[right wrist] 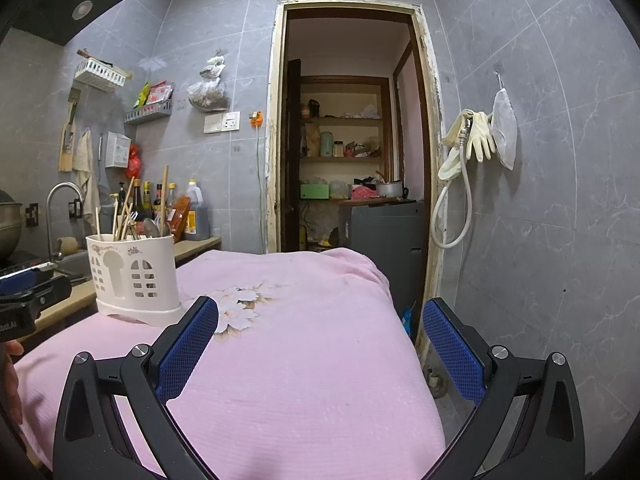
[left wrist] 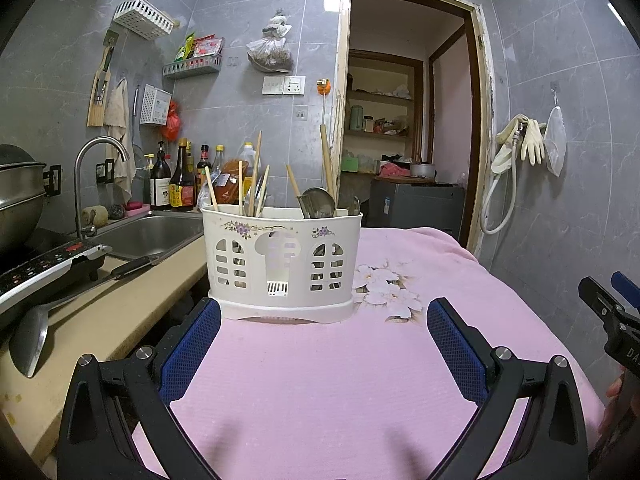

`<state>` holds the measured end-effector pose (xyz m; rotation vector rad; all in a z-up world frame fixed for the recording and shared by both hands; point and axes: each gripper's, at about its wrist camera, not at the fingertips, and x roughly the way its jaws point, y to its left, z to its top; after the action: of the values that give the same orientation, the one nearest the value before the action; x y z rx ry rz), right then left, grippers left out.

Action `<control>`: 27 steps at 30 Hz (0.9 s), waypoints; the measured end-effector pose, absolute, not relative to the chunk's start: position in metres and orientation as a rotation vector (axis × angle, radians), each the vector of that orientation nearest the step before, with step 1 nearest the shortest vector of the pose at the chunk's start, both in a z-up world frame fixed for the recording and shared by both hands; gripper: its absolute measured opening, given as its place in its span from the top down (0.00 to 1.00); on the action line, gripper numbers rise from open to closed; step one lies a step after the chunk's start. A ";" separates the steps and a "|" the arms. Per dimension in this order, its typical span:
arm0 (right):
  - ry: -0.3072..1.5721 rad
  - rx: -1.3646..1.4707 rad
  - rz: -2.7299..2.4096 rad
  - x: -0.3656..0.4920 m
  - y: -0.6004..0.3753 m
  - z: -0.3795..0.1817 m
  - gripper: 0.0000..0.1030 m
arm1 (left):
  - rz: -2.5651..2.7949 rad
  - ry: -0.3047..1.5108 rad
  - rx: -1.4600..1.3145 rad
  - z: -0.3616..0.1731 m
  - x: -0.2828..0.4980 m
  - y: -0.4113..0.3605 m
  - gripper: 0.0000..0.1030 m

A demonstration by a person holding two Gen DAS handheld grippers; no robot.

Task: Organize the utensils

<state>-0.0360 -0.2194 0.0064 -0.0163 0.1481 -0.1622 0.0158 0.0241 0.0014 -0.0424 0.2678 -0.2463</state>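
Observation:
A white plastic utensil holder [left wrist: 280,264] stands on the pink cloth, filled with wooden chopsticks [left wrist: 253,178] and metal spoons [left wrist: 320,202]. My left gripper [left wrist: 322,320] is open just in front of it, with nothing between its blue pads. In the right wrist view the same utensil holder [right wrist: 134,276] sits at the left, chopsticks [right wrist: 124,212] poking out. My right gripper [right wrist: 320,320] is open and empty over the pink cloth, to the right of the holder. The right gripper [left wrist: 608,308] also shows at the left wrist view's right edge.
A pink flowered cloth [left wrist: 320,380] covers the table. Left of it run a beige counter [left wrist: 104,312] with a ladle [left wrist: 30,340], an induction cooker [left wrist: 44,268], a steel sink [left wrist: 148,236] and sauce bottles [left wrist: 182,180]. A doorway [right wrist: 348,140] opens behind.

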 end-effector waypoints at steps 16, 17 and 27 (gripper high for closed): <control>0.146 -0.013 -0.167 -0.038 -0.221 0.005 0.00 | -0.249 0.263 -0.035 0.000 0.015 0.024 0.02; 0.145 -0.012 -0.167 -0.039 -0.221 0.005 0.00 | -0.250 0.263 -0.036 0.000 0.015 0.024 0.02; 0.147 -0.013 -0.167 -0.038 -0.222 0.005 0.00 | -0.248 0.263 -0.036 0.000 0.015 0.024 0.02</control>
<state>-0.0385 -0.2216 0.0048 -0.0131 0.1467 -0.1671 0.0146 0.0236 -0.0002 -0.0363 0.2628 -0.2480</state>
